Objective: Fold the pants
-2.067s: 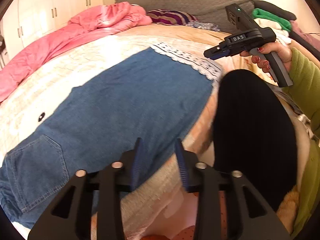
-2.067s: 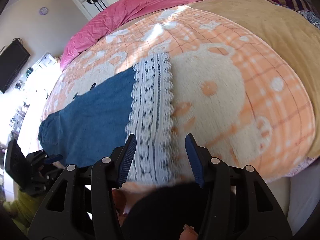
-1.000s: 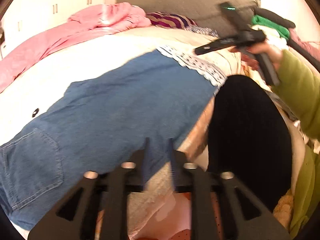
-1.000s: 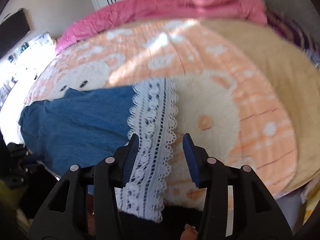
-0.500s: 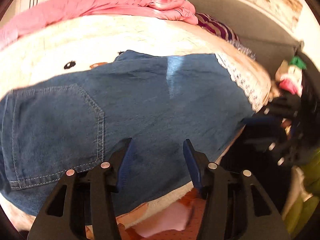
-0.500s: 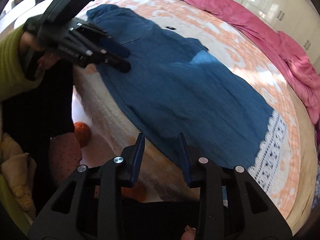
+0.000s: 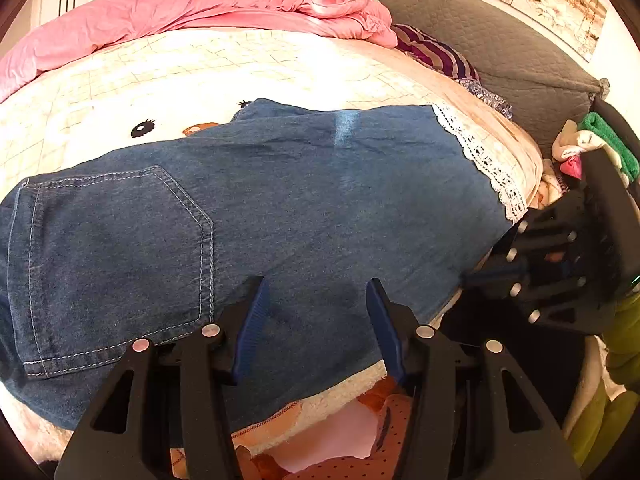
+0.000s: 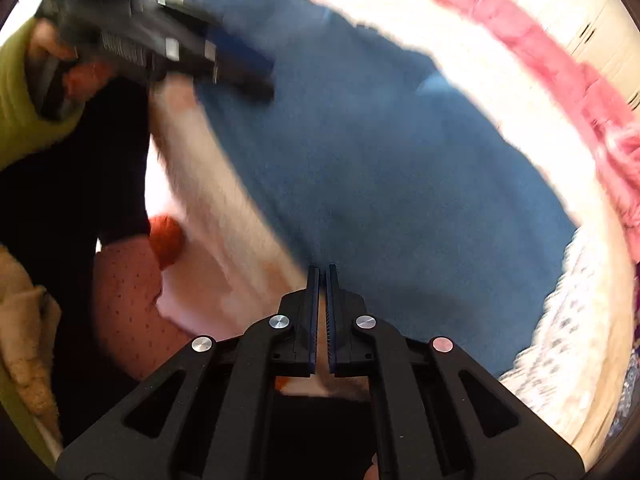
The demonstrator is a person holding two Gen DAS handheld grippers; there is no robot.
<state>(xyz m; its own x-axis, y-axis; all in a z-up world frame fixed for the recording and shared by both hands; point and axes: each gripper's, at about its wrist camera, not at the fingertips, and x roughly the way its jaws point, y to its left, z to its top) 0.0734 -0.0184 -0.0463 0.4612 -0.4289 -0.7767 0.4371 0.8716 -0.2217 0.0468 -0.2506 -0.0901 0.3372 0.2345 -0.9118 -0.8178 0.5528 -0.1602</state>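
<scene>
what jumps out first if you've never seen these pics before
The blue denim pants spread flat across the cartoon-print blanket fill the middle of both views, their white lace hem at the right end. The left gripper hangs open over the near edge of the denim, and the right gripper is shut at that same near edge further along. A crumpled pink duvet lines the far side of the bed.

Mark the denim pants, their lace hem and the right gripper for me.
denim pants [image 7: 312, 208]: left wrist view, middle of the blue leg fabric.
lace hem [image 7: 486, 160]: left wrist view, white trim at the leg end.
right gripper [image 8: 323, 270]: right wrist view, between its shut fingertips.
</scene>
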